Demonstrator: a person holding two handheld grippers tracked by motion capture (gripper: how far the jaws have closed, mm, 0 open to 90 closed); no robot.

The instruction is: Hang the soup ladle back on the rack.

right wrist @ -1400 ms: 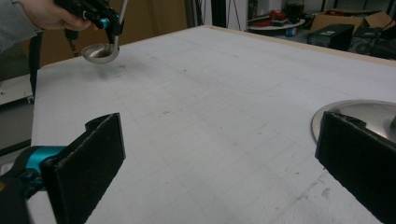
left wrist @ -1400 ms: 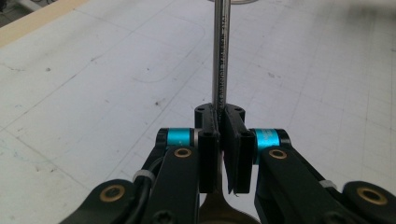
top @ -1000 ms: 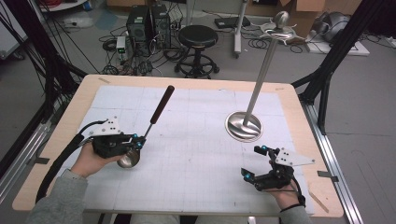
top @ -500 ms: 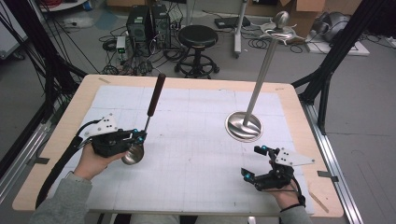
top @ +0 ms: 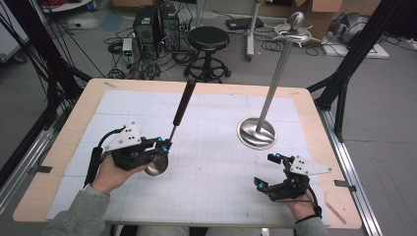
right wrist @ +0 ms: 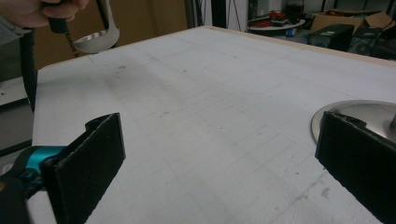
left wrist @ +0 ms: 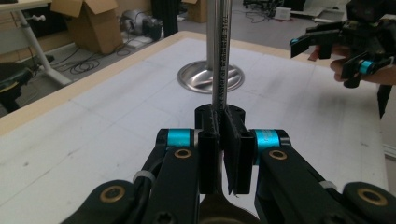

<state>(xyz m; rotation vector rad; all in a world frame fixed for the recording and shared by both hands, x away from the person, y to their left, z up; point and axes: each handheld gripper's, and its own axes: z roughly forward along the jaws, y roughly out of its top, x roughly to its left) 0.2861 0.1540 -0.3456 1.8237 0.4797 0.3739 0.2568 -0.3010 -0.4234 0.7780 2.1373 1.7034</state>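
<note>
The left gripper (top: 160,147) sits at the left of the surface (top: 64,147), held in the person's left hand (top: 110,174). Its jaws are clenched on the metal stem of a ladle (top: 169,132), just above the bowl. In the left gripper view the left gripper (left wrist: 224,140) shows both pads pressed against the stem of the ladle (left wrist: 219,60), which rises straight up between them. In the high view the ladle bowl hangs just below the jaws, and the stem leans up and away toward the far side, ending in a dark brown handle. In the right gripper view the ladle (right wrist: 95,39) appears at upper left with its bowl clear of the white gridded mat (top: 211,147).

Right of centre stands a metal utensil stand (top: 268,96): a round polished base resting on the mat, with a slim pole topped by a ball and hook arms. Its base (left wrist: 210,77) lies directly behind the ladle stem in the left gripper view.

At the near right, the right gripper (top: 265,172) rests low over the mat, held by the right hand (top: 300,209). Its jaws are released, spread wide apart with nothing between them. In the right gripper view the right gripper (right wrist: 219,158) shows the two pads at opposite edges, with the stand base (right wrist: 359,116) near one pad.
</note>
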